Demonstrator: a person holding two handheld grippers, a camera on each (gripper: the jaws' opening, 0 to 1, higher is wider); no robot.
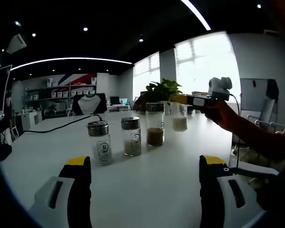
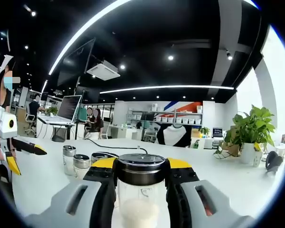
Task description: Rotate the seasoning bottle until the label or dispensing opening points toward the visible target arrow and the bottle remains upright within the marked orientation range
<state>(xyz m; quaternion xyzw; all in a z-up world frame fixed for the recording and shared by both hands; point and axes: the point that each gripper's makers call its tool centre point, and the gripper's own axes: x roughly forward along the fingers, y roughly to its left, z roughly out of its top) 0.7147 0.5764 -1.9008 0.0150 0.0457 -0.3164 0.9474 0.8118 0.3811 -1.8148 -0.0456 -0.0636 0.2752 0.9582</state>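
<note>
Two hand-held grippers, right one point(image 2: 141, 178) clamping seasoning bottle point(image 2: 140, 190), left one point(image 1: 145, 166) wide open, holding nothing

Four bottles point(image 1: 132, 137) rowed on table point(image 1: 171, 175); farthest apparently gripped by right gripper point(image 1: 180, 99)

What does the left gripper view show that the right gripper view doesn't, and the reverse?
Left gripper view: the four bottles seen as one row on the table, a hand holding the right gripper at the end bottle, the left gripper open, and bright windows.
Right gripper view: the end bottle's black lid close up with jaws against both sides, white grains inside, a ceiling projector, a monitor.
Both: the table, bottles, plant, cable, shelves.
</note>
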